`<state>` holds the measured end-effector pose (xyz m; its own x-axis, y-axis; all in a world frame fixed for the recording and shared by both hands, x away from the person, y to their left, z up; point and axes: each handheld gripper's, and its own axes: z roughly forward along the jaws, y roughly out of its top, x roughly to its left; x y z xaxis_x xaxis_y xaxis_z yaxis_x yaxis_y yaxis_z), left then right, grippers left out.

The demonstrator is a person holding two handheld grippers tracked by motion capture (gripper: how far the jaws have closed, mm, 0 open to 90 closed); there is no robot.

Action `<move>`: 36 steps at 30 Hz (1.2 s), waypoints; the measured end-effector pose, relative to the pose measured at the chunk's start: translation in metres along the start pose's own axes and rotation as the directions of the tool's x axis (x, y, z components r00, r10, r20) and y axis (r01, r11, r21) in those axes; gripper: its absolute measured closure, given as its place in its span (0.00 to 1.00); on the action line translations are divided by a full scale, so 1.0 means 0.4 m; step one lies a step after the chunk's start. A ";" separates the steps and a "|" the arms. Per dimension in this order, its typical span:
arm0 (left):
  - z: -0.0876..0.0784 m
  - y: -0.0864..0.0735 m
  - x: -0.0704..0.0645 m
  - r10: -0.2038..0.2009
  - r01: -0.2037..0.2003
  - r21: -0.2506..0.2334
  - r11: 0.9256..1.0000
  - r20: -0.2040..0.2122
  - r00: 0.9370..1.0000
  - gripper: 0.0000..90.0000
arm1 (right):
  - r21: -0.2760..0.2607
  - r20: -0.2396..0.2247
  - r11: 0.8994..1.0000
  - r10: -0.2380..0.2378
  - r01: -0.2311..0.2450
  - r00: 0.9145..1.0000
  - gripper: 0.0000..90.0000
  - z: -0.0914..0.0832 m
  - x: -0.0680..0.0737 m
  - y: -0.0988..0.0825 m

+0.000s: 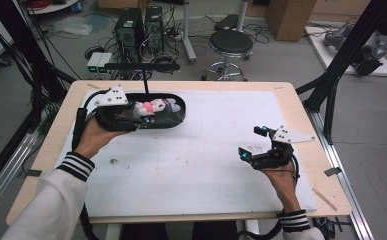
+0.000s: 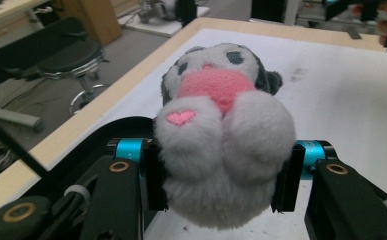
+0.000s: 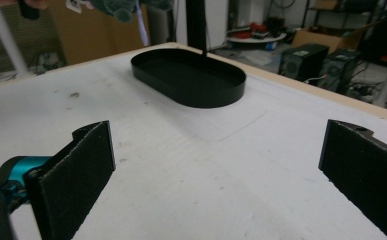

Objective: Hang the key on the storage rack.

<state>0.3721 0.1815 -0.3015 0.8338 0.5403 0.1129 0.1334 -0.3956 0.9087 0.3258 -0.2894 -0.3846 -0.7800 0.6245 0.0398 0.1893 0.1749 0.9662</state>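
Clamped between the left gripper (image 2: pixel 221 175) pads, the plush toy (image 2: pixel 221 145) hides its own lower half; it hangs over the black oval tray (image 1: pixel 178 112) at ten o'clock on the table (image 1: pixel 301 100). Right gripper (image 1: pixel 253 142), at four o'clock, gapes wide over bare white mat (image 1: pixel 201 160), its rim cut off

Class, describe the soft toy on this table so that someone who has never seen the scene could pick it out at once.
Start at the white-topped table and find the black oval tray at its far left. Just above the tray, the left tool grips the plush toy. It is the one fluffy thing here: grey-white, with a pink snout and a pink heart on one paw.
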 end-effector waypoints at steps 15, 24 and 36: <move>-0.041 -0.010 0.047 -0.085 0.079 -0.043 0.996 -0.181 0.980 0.60 | -0.105 0.111 0.994 0.045 -0.034 0.993 0.00 -0.052 -0.007 -0.094; -0.065 0.000 0.077 -0.104 0.097 -0.038 0.995 -0.264 0.959 0.60 | -0.121 0.141 0.992 0.053 -0.035 0.989 0.00 -0.056 -0.007 -0.133; -0.087 0.005 0.118 -0.127 0.121 -0.038 0.992 -0.345 0.930 0.60 | -0.117 0.162 0.993 0.048 -0.030 0.986 0.00 -0.051 -0.005 -0.161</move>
<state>0.3929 0.2321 -0.2803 0.5735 0.8090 0.1288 0.2132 -0.2991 0.9301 0.3028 -0.3174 -0.4415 -0.6630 0.7473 0.0447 0.1415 0.0664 0.9877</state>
